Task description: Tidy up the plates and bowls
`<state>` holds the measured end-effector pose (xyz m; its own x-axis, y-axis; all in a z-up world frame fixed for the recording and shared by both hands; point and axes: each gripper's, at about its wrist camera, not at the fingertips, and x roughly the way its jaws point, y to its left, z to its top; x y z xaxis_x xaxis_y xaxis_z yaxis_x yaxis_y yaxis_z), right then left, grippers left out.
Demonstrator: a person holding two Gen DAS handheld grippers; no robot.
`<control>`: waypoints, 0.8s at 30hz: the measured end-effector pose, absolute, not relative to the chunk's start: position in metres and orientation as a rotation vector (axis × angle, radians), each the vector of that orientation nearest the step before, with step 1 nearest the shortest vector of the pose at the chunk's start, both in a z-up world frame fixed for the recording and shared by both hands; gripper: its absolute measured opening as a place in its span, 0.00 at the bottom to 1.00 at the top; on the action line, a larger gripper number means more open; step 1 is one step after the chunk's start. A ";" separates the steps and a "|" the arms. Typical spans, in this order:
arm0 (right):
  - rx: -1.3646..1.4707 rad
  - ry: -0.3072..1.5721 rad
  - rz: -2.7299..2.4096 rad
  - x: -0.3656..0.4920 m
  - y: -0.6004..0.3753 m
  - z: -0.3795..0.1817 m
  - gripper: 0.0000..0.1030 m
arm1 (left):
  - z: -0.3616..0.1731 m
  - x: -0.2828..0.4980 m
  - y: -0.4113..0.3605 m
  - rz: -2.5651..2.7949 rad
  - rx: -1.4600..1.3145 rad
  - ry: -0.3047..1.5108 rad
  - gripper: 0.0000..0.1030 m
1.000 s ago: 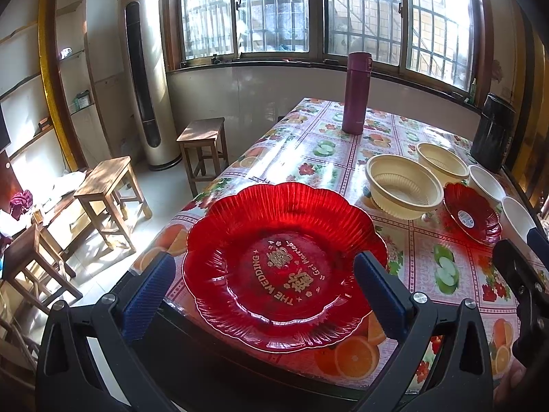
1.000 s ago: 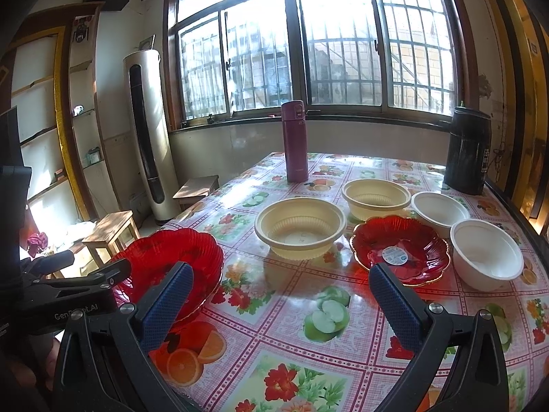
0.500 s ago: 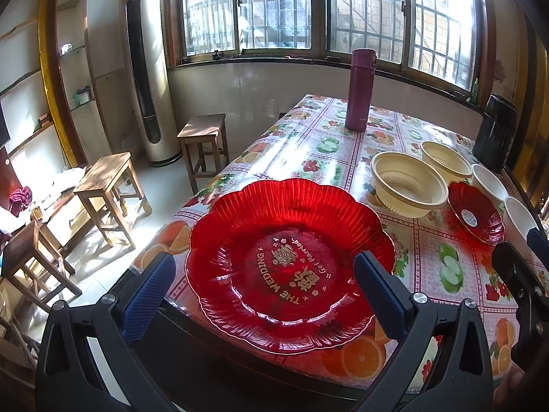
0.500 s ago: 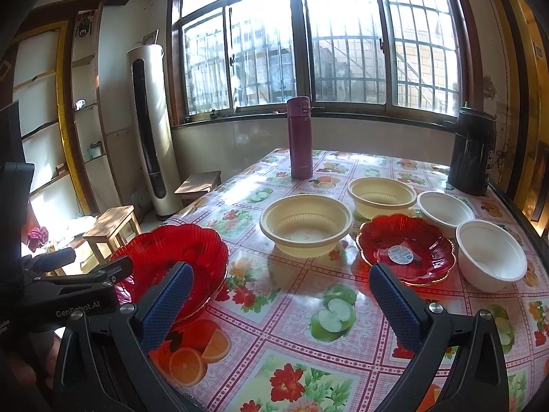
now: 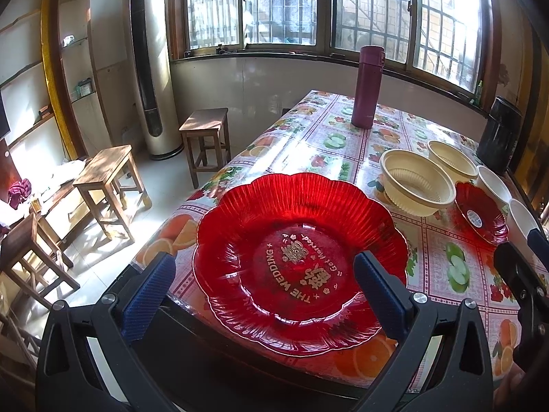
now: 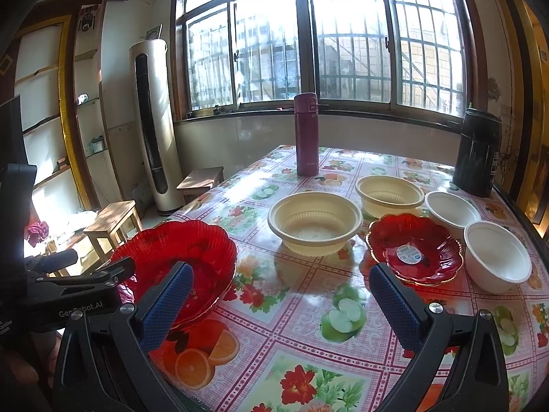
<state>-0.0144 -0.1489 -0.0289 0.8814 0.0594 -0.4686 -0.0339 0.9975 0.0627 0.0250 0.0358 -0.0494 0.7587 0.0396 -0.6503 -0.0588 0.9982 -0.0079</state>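
Observation:
A large red scalloped plate [image 5: 302, 261] with gold lettering lies at the near left corner of the table [image 5: 329, 158]. My left gripper [image 5: 264, 285] hangs open just above its near rim, a finger on each side. The same large red plate [image 6: 178, 261] shows in the right wrist view. My right gripper [image 6: 278, 302] stands open over bare tablecloth. Beyond it sit two cream bowls [image 6: 315, 226] [image 6: 389, 194], a small red plate [image 6: 413, 249] and two white bowls [image 6: 497, 261] [image 6: 451, 207].
A purple flask [image 6: 306, 134] and a black canister [image 6: 478, 152] stand at the table's far end near the window. Wooden stools [image 5: 109, 185] and a tall standing air conditioner [image 5: 149, 65] are on the floor to the left of the table.
The left wrist view has drifted slightly, and the large red plate now sits a little higher and further right between the fingers. The right gripper has barely moved. Both stay open.

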 end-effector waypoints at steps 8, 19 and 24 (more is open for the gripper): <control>0.089 0.508 0.085 0.001 -0.141 -0.027 1.00 | -0.058 0.031 0.047 0.015 -0.042 0.740 1.00; 0.095 0.545 0.130 0.031 -0.116 -0.034 0.99 | -0.071 0.043 0.067 0.068 -0.046 0.762 0.79; 0.114 0.592 0.138 0.045 -0.113 -0.043 0.93 | -0.083 0.052 0.078 0.069 -0.078 0.820 0.62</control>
<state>0.0454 -0.1133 -0.0427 0.8213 0.1623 -0.5469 -0.0968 0.9844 0.1468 0.0519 0.0778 -0.0831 0.6799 0.0310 -0.7326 -0.0915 0.9949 -0.0428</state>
